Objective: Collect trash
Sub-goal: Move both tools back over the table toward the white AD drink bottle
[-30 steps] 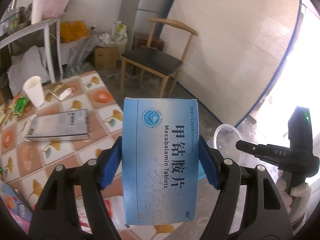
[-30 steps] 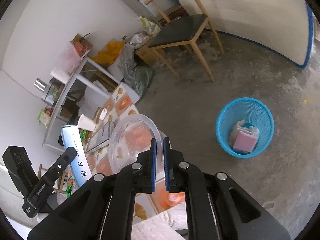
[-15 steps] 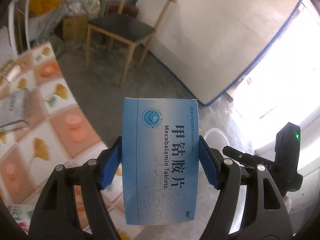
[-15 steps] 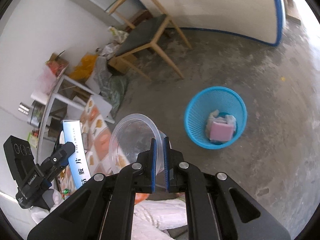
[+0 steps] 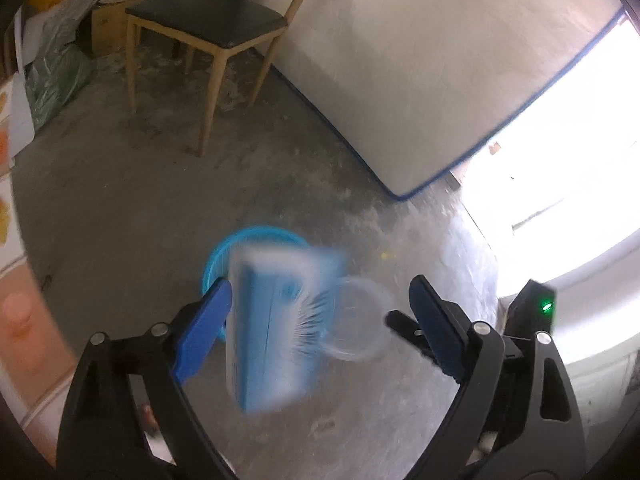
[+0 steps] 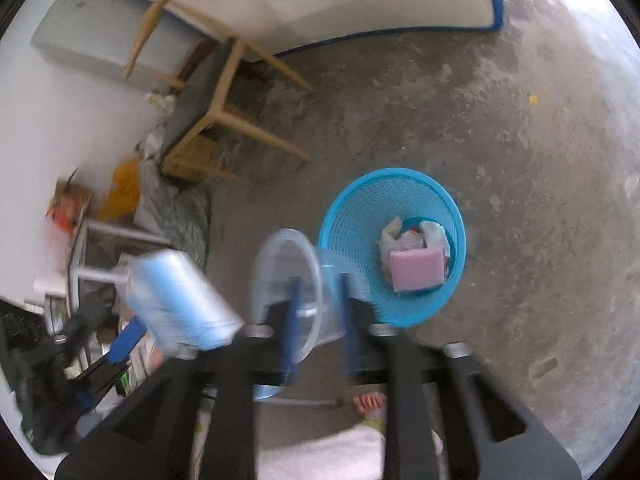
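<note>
the left tool (image 5: 320,312) has just been opening: a second ago its blue pads pinched the flat blue-and-white cardboard medicine box (image 5: 280,328) by its sides, and now they stand spread wide, with the box blurred and tilted between them, close against the left pad and clear of the right one. whether it still touches the left pad cannot be told through the blur. the patterned table that filled the left of this view earlier has slid to the far left edge, and the round blue plastic mesh waste basket (image 5: 218,256) now lies just behind the box.

the right tool (image 6: 318,312) has likewise just been opening: earlier its pads were pressed together on the rim of the clear round plastic cup (image 6: 288,280), and now they stand apart, the cup's thin wall between them, tipped on its side with its mouth turned left. the pads are too blurred to tell contact. in the right wrist view the basket sits on the rough grey concrete floor (image 6: 520,160), nearer and larger than before, just right of the cup, holding a pink rectangular sponge (image 6: 416,270) and crumpled white plastic bags (image 6: 400,236). the box shows at the left there, smeared, above the left tool.

a wooden chair with a dark padded seat (image 5: 208,20) stands at the far left.
</note>
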